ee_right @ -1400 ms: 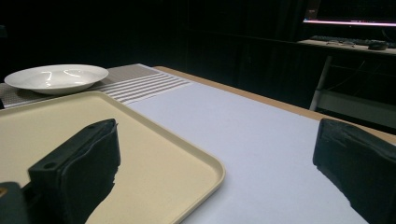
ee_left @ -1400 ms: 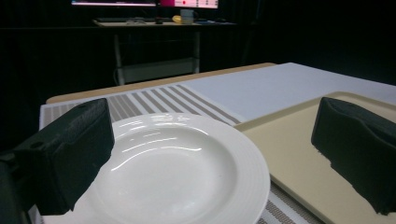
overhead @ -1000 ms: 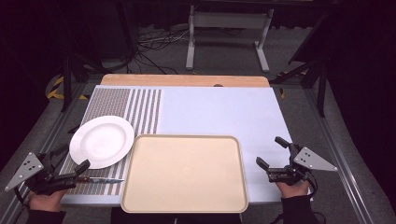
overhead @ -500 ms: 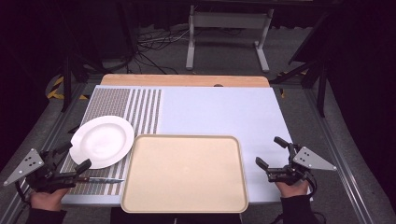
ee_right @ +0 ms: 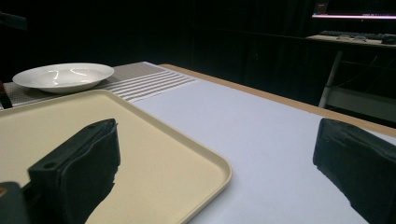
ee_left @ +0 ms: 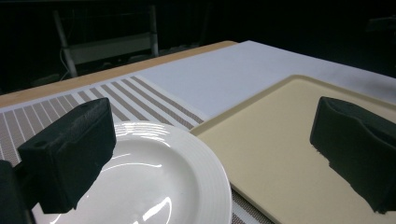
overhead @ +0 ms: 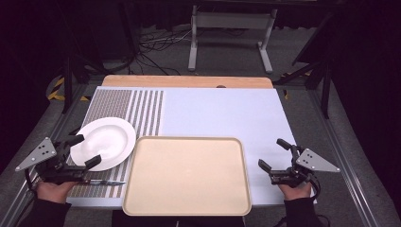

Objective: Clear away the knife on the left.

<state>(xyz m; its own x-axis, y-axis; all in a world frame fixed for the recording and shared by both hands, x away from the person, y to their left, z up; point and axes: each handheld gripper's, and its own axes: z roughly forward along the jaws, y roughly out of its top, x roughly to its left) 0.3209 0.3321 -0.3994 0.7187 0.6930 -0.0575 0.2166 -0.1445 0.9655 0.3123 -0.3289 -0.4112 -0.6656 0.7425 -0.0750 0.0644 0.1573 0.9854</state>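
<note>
The left gripper (overhead: 79, 151), jaws wide, straddles the plate's (overhead: 106, 142) near rim (plate just left of the tray (overhead: 187, 176)). Likely a grasp approach; next, close on the rim. The right gripper (overhead: 276, 156) waits open.

We see a white plate (ee_left: 154, 186) that is shiny and smooth, like china. The tan tray (overhead: 187, 175) looks like dull, smooth plastic. The striped mat (overhead: 137, 106) looks like woven cloth. The table's far edge (overhead: 187, 81) is wood.

White plate (overhead: 105, 142) beside beige tray (overhead: 187, 176)
</note>
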